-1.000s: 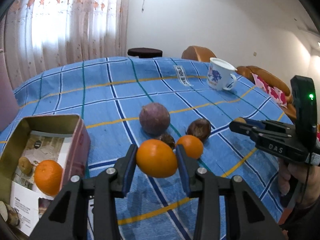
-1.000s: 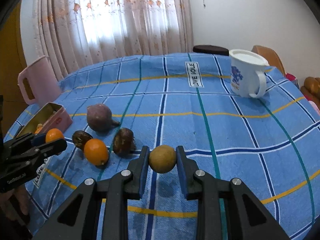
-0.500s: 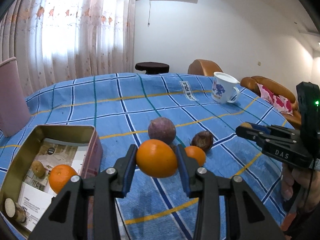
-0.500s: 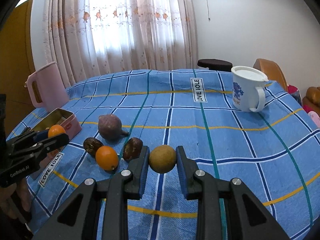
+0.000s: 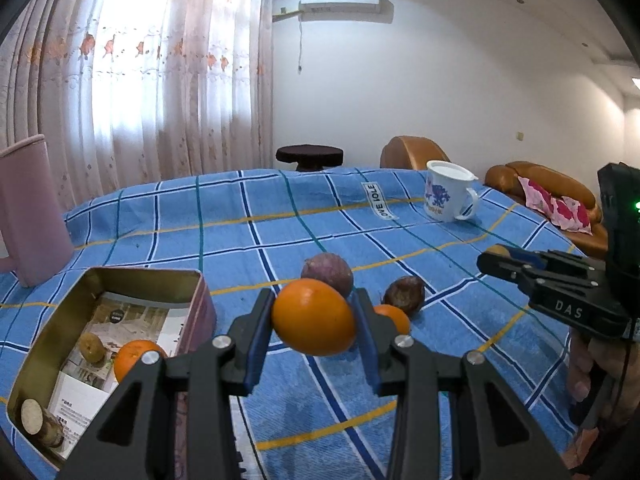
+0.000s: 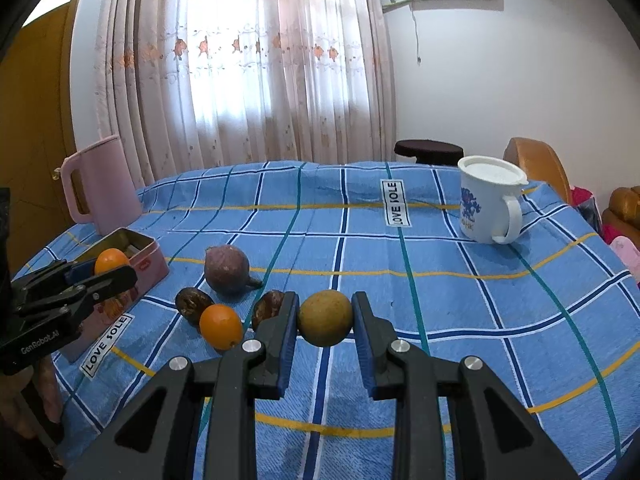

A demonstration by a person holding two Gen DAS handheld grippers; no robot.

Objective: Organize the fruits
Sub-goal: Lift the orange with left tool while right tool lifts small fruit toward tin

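My left gripper is shut on an orange and holds it above the blue checked cloth, just right of the pink tin box. The tin holds an orange, a small yellow-brown fruit and a cut brown piece. My right gripper is shut on a yellow-brown round fruit, raised over the cloth. On the cloth lie a purple round fruit, two dark wrinkled fruits and a small orange.
A white lidded mug stands at the far right of the table. A pink pitcher stands at the far left behind the tin. A brown sofa and a dark stool lie beyond the table.
Both grippers have risen with their fruit; the table and fruits sit lower and farther in both views. Grips are unchanged.
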